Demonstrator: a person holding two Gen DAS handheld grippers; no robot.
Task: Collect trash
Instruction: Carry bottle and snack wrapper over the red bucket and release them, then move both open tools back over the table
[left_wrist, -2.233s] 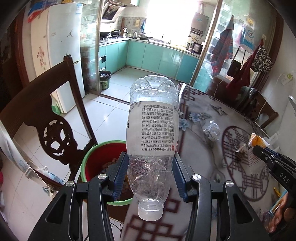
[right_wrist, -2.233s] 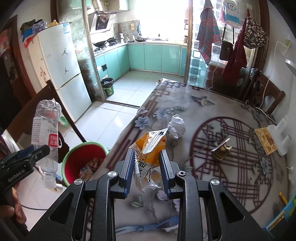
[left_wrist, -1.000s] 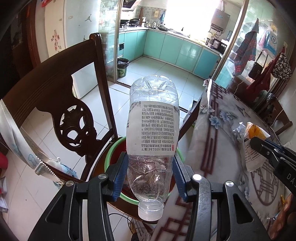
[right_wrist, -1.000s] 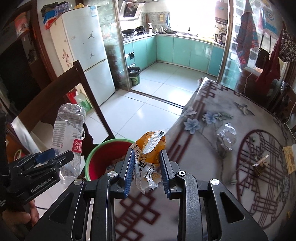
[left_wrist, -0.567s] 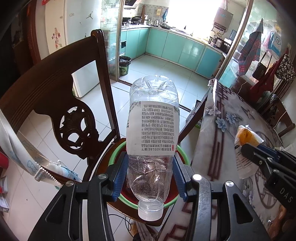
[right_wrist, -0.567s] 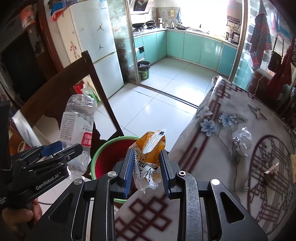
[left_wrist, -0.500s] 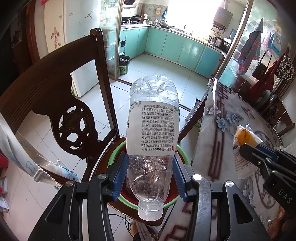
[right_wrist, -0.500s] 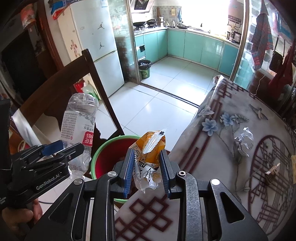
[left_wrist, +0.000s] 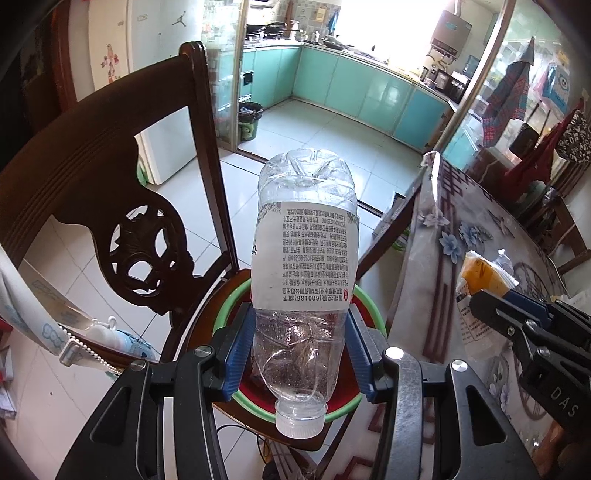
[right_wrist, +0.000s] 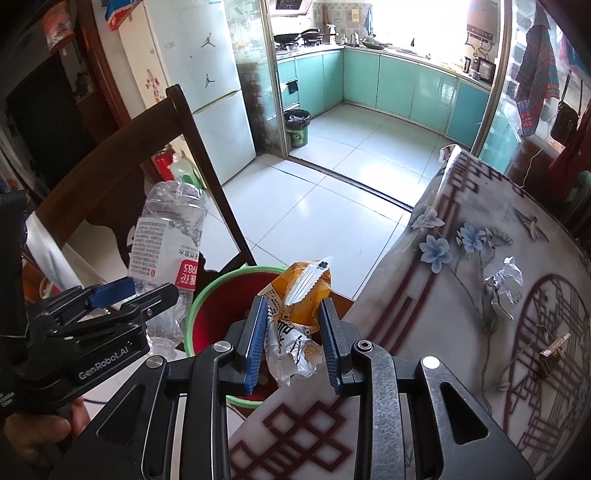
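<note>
In the left wrist view, your left gripper (left_wrist: 301, 350) is pinching a clear plastic bottle (left_wrist: 304, 266) at the centre of the frame, its blue pads pressing on the crumpled lower body. The bottle is pointing cap-down (white cap lowest, dimpled base uppermost), and its white label of small print is reading upside down. Below and behind it, a red bucket (left_wrist: 364, 404) with a green rim is sitting on a dark wooden chair (left_wrist: 107, 192). At right, your right gripper (left_wrist: 491, 310) is showing from the side.

In the right wrist view, your right gripper (right_wrist: 293, 343) is clamping an orange snack wrapper (right_wrist: 301, 291) at lower centre, its torn, serrated top sticking up and clear crinkled film hanging below. The wrapper is hovering over the bucket (right_wrist: 207, 310), beside the edge of the flower-patterned table (right_wrist: 443, 295). At left, your left gripper (right_wrist: 129, 295) is holding the bottle (right_wrist: 166, 236).
</note>
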